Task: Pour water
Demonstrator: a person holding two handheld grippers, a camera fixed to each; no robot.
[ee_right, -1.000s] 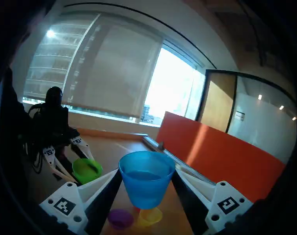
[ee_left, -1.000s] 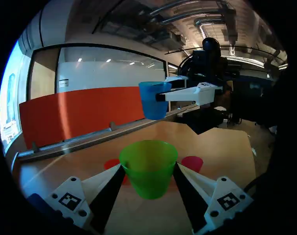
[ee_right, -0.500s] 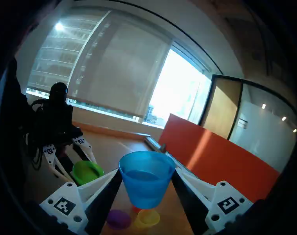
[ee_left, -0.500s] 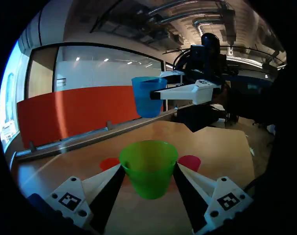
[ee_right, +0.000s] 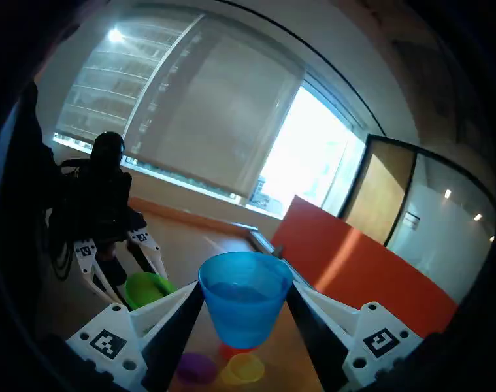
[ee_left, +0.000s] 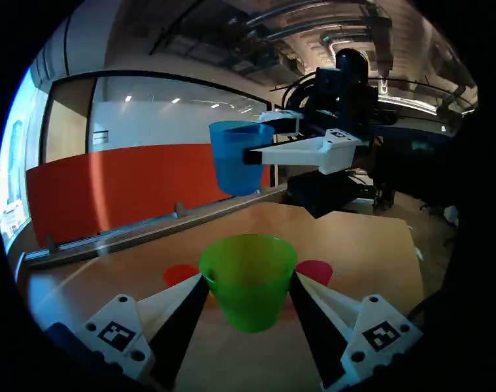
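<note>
Water (ee_right: 238,292) sits in the blue cup (ee_right: 246,317), which my right gripper (ee_right: 244,291) clamps between both fingers, upright and lifted above the surface (ee_left: 368,245). My left gripper (ee_left: 248,282) is clamped on the green cup (ee_left: 249,297); I cannot tell its contents. Beyond it, a small red cup (ee_left: 179,273) and a pink cup (ee_left: 315,268) stand on the surface.
</note>
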